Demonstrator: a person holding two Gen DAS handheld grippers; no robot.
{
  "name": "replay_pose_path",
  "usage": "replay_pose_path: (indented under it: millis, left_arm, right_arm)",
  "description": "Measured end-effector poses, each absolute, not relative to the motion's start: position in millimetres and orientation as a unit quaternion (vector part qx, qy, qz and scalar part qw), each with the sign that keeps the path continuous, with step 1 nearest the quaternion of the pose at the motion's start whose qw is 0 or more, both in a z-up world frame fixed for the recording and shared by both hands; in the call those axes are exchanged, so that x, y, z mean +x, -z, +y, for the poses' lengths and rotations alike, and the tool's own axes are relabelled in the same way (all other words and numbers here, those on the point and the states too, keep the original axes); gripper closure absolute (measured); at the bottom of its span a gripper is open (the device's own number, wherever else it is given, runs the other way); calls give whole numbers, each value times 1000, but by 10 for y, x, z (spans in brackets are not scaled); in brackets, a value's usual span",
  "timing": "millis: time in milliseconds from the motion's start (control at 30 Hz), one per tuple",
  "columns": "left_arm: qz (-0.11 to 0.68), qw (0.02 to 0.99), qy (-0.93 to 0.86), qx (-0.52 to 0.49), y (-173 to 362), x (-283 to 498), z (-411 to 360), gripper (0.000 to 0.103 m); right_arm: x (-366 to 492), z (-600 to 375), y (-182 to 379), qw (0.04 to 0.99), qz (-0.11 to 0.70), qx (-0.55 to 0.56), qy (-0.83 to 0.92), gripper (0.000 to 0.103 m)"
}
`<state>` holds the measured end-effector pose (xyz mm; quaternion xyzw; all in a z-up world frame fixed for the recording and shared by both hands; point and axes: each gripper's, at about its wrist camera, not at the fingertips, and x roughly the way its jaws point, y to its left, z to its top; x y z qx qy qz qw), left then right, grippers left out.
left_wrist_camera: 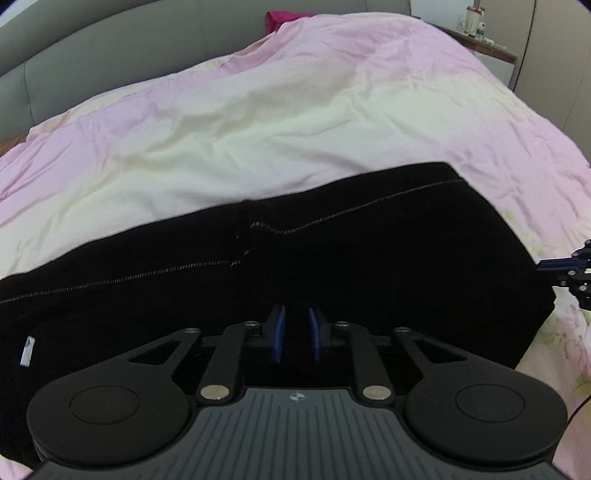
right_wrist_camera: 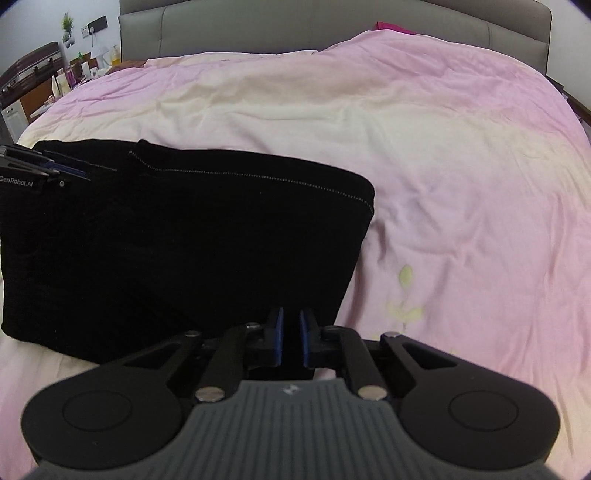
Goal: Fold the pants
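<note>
Two grippers meet black pants lying folded on the bed, frame centre-left: right gripper fingers pinch the near edge; left gripper fingers slightly apart, grip indeterminate.

pink duvet, grey headboard, nightstand

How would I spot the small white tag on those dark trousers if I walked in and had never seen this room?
Start with the big bed under its pink and cream duvet; the black pants lie folded across its near side. Follow the pants to their left end in the left gripper's view, below the dotted seam line. There sits the white tag, the only pale patch on the dark cloth.
</note>
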<state>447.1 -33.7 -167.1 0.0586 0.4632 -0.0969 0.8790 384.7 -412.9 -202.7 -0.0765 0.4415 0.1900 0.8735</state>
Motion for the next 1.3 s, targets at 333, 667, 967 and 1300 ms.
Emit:
replay_pose_path:
  millis: [333, 667, 967, 1300]
  left_arm:
    - [494, 865, 72, 45, 2026, 4492, -295, 87]
    - [479, 875, 53, 45, 1645, 4119, -79, 71]
    - [480, 876, 40, 24, 1131, 3630, 712, 51]
    - [463, 881, -31, -91, 894, 3411, 1948, 35]
  right_arm:
    - [3707, -4099, 2513, 865, 457, -92, -186, 98]
    - [3817, -3941, 2368, 842, 485, -144, -188, 98]
    - [3574, -3644, 1697, 846, 422, -235, -225, 73]
    - [3496, -2831, 1363, 805, 357, -366, -302, 63]
